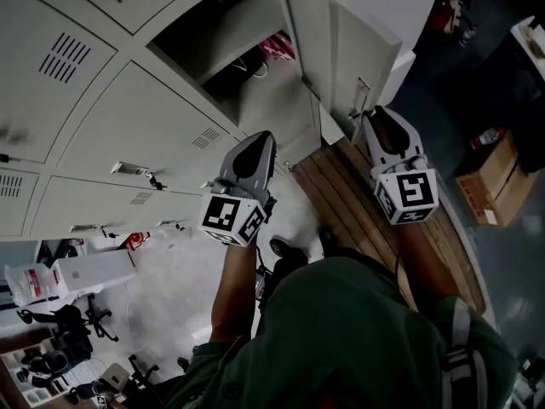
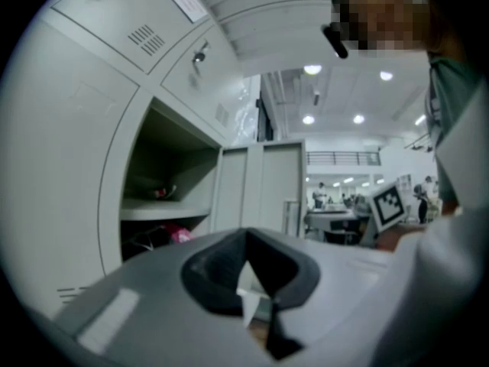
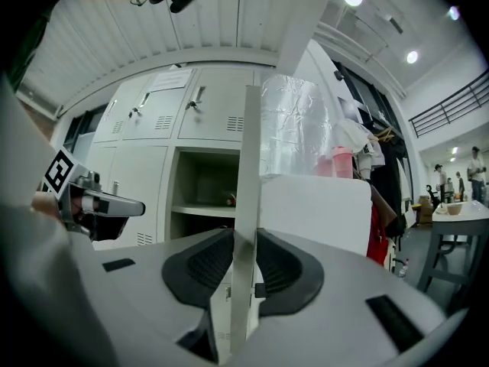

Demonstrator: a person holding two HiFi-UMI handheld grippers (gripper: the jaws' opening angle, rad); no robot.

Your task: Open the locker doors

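Observation:
The grey lockers point(image 1: 145, 118) fill the left of the head view. One compartment point(image 1: 247, 49) stands open, its door point(image 1: 341, 41) swung out to the right. My right gripper point(image 1: 375, 113) is at that door's free edge, just below the handle point(image 1: 362, 100). In the right gripper view the thin door edge point(image 3: 244, 167) runs straight up between the pads, and the right gripper point(image 3: 244, 235) is shut on it. My left gripper point(image 1: 260, 139) hovers in front of the closed doors below the open compartment, shut with nothing in it point(image 2: 244, 239). The open compartment point(image 2: 160, 189) holds a shelf and a pink item point(image 2: 179, 234).
Keys hang from a closed door's lock point(image 1: 149, 177). A wooden strip point(image 1: 358, 203) lies on the floor under the open door. A cardboard box point(image 1: 494, 181) sits at the right, office chairs point(image 1: 68, 322) and a white box point(image 1: 89, 271) at the lower left. A plastic-wrapped cabinet point(image 3: 294, 121) stands behind the door.

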